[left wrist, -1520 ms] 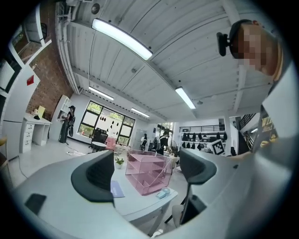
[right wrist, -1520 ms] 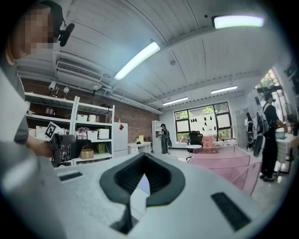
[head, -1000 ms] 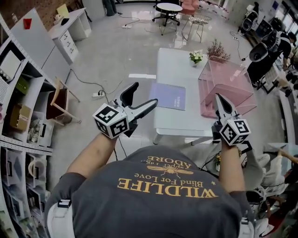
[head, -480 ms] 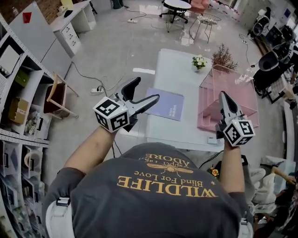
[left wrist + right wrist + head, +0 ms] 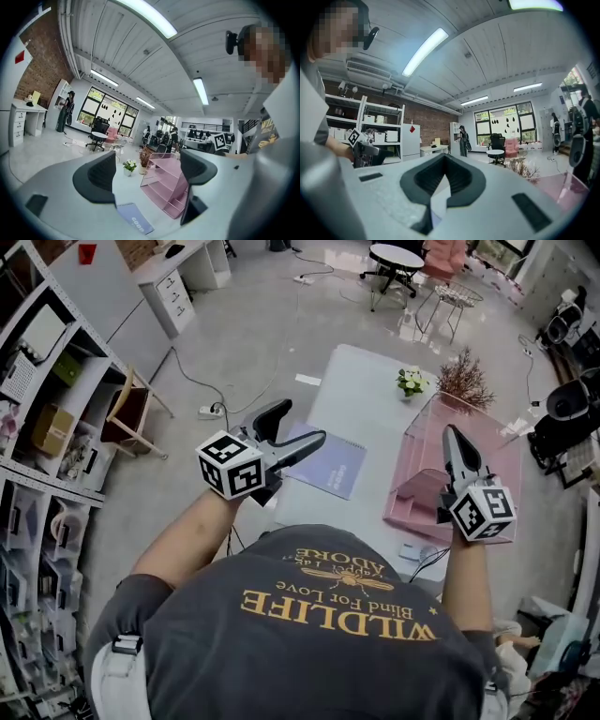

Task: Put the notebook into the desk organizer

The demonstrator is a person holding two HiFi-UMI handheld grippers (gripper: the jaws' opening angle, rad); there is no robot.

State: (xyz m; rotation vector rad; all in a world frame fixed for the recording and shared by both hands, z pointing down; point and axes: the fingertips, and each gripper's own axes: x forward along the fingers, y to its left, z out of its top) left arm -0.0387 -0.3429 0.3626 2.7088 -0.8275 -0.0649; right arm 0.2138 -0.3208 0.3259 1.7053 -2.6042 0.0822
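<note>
- The flat lavender spiral-bound notebook [image 5: 330,460] is seen lying on the white table [image 5: 366,390], just left of the pink translucent desk organizer [image 5: 469,460] and not yet lifted.
- The approach step is judged to be in hand; nothing is gripped.
- Next, an edge of the notebook would need to be pinched and raised so it can be stood in 1 slot.
- The left gripper [image 5: 302,423] is held above the notebook's near edge, its 2 jaws spread wide and empty.
- The right gripper [image 5: 454,437] is held over the organizer, jaws pressed together.
</note>
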